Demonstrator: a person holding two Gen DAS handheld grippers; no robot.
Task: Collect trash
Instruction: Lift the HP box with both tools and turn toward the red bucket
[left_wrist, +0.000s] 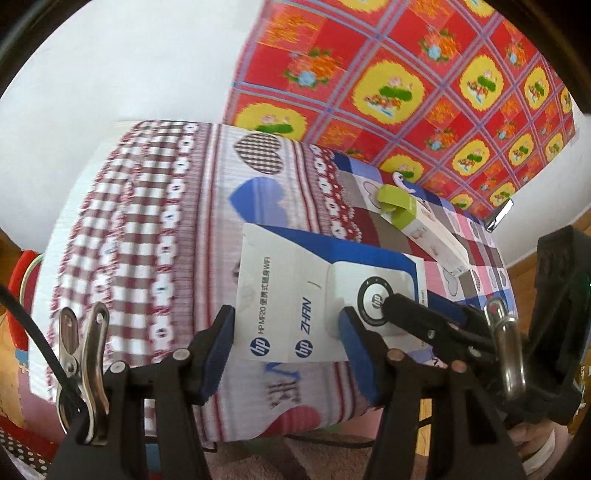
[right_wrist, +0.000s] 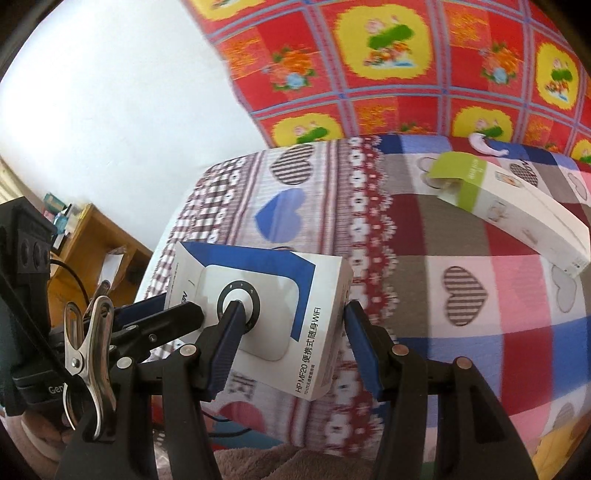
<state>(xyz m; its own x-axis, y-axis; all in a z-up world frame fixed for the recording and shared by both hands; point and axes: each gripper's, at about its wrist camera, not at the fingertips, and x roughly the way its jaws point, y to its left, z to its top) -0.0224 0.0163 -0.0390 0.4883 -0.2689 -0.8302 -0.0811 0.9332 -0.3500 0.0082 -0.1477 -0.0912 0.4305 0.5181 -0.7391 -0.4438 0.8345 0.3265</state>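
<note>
White-and-blue cardboard fills the left wrist view: an HP router box (left_wrist: 317, 299) sits between the blue-padded fingers (left_wrist: 218, 354) of the left gripper (left_wrist: 288, 354), both pads pressed against its near end. The right gripper (left_wrist: 417, 314) reaches in from the right edge of this view, one dark finger lying across the round printed emblem on the box's face. Below the box spreads a patterned bedspread (left_wrist: 155, 229), and the box appears lifted clear of it, near the bed's front edge. A second, long carton with a green flap (left_wrist: 413, 218) lies farther back, toward the bed's far right corner, beside a small pale object too blurred to name.

Seen from the right wrist, the same box (right_wrist: 280, 314) is pinched by the right gripper (right_wrist: 288, 343), its left finger (right_wrist: 225, 350) on the printed face and the other against the box's side. The left gripper (right_wrist: 159, 317) comes in from the left edge onto the box's far end. The green-flapped carton (right_wrist: 513, 206) rests untouched at the bed's upper right.

By this evidence the collection is only under way: one box is in both grips, no bin or bag is visible, and at least the long carton remains to be gathered.
</note>
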